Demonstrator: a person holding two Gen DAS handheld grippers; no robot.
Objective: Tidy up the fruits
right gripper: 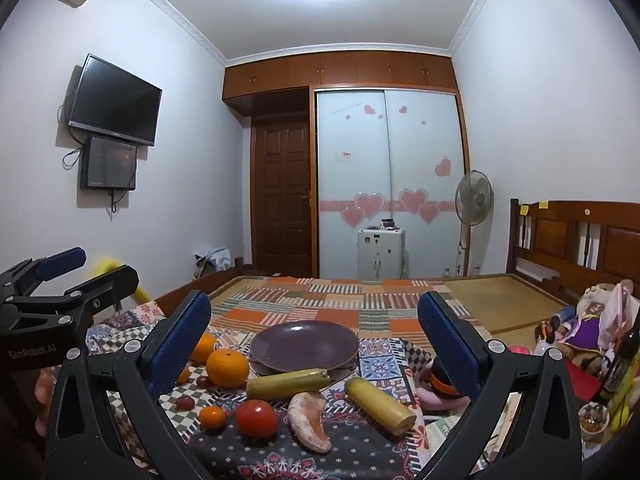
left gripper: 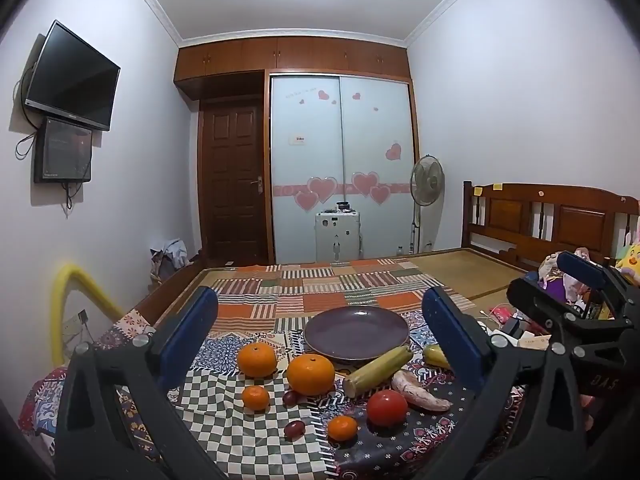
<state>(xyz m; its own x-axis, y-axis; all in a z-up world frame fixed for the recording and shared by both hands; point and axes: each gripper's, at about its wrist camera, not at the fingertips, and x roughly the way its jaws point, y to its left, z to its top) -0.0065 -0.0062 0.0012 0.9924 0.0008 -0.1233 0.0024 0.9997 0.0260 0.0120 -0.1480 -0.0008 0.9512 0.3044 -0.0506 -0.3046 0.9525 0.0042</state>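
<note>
A bedroom with a black wall-mounted television [left gripper: 72, 76], a dark wooden door [left gripper: 234, 180] and a heart-decorated sliding wardrobe [left gripper: 342, 160]. A standing fan [left gripper: 427, 180] stands beside a wooden headboard [left gripper: 552, 216].

left claw [left gripper: 320, 320] agape, right claw [right gripper: 314, 322] agape, apparently empty

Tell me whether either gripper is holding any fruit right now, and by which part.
Nothing is held. The left gripper and right gripper both hang open above the fruits, fingers spread with nothing between them.

We see white walls, wall TV [left gripper: 72, 76], brown door [left gripper: 233, 180], heart-stickered wardrobe [left gripper: 342, 168], standing fan [left gripper: 427, 180], wooden headboard [left gripper: 552, 216], bright ceiling light.
</note>
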